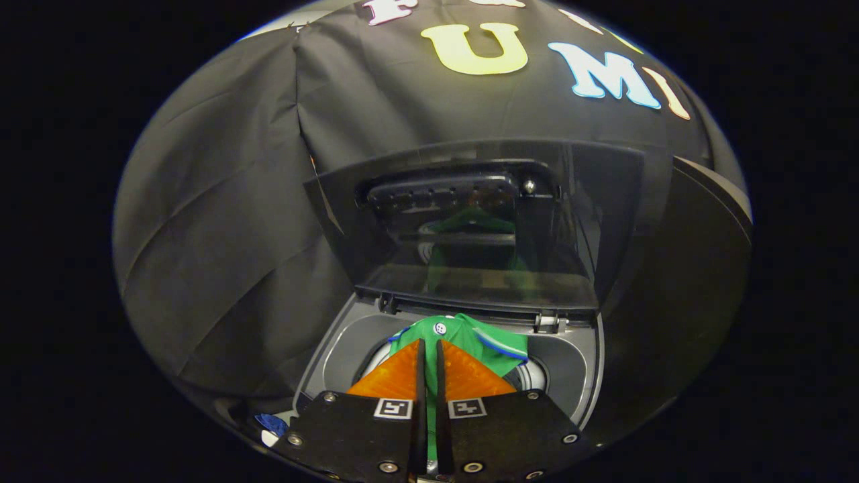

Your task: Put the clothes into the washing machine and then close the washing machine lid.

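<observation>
Black cloth drapes the booth behind a grey top-loading washing machine (577, 376), its dark glass lid (483, 221) raised. Narrowly set tongs (429, 345) pinch a green, blue-trimmed garment (493, 345) over the drum; releasing low should drop it cleanly inside.

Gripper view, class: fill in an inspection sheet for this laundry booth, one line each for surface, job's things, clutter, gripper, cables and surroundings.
Surface: grey top deck of the washing machine, around the round drum opening.
Job's things: green garment with white-and-blue trim, bunched over the drum opening, not fully down inside; lid raised upright at its hinges, dark and see-through, reflecting the green cloth.
Clutter: a small blue-and-white scrap beside the machine, too small to identify.
Gripper: gripper fingers nearly together, a strip of green cloth between them; a firm pinch cannot be confirmed.
Cables: nothing seen.
Surroundings: black cloth wall behind and beside the machine.
</observation>
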{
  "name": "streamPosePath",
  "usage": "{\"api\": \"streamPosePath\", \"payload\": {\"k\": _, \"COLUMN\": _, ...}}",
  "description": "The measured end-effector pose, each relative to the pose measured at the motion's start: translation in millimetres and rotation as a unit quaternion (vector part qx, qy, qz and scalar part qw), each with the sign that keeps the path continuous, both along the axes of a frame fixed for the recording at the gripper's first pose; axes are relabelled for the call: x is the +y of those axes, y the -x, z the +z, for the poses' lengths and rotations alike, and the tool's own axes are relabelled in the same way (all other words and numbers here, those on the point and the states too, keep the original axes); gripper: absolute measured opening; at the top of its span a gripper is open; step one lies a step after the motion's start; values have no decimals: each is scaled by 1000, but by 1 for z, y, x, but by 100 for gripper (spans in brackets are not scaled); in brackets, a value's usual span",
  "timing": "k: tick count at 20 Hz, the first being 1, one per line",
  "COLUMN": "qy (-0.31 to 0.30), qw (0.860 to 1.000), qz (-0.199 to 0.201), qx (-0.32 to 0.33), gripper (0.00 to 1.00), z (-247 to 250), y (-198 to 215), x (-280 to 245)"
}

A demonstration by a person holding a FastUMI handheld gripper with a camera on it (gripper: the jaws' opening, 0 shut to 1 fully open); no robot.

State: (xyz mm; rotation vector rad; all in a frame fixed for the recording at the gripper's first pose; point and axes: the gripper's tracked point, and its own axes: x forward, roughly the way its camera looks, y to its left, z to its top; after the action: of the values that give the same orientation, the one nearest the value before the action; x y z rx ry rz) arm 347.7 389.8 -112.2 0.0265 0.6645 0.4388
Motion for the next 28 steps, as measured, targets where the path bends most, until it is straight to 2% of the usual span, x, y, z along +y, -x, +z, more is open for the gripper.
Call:
{"api": "streamPosePath", "payload": {"k": 3, "qy": 7, "qw": 1000, "qz": -6, "qx": 14, "gripper": 11, "z": -19, "y": 2, "x": -3}}
{"api": "streamPosePath", "payload": {"k": 4, "qy": 3, "qw": 1000, "qz": -8, "qx": 16, "gripper": 19, "z": -22, "y": 2, "x": -2}}
{"api": "streamPosePath", "payload": {"k": 10, "qy": 17, "qw": 999, "qz": -35, "qx": 15, "gripper": 95, "z": -37, "y": 10, "x": -16}}
{"api": "streamPosePath", "payload": {"k": 13, "qy": 10, "qw": 999, "qz": -38, "qx": -16, "gripper": 96, "z": -21, "y": 10, "x": -17}}
{"api": "streamPosePath", "payload": {"k": 17, "qy": 3, "qw": 995, "qz": -33, "qx": -94, "gripper": 96, "z": 25, "y": 5, "x": -12}}
{"api": "streamPosePath", "payload": {"k": 22, "qy": 14, "qw": 978, "qz": -38, "qx": -207, "gripper": 96, "z": 93, "y": -6, "x": -12}}
{"api": "streamPosePath", "payload": {"k": 28, "qy": 0, "qw": 963, "qz": -45, "qx": -267, "gripper": 96, "z": 154, "y": -33, "x": -1}}
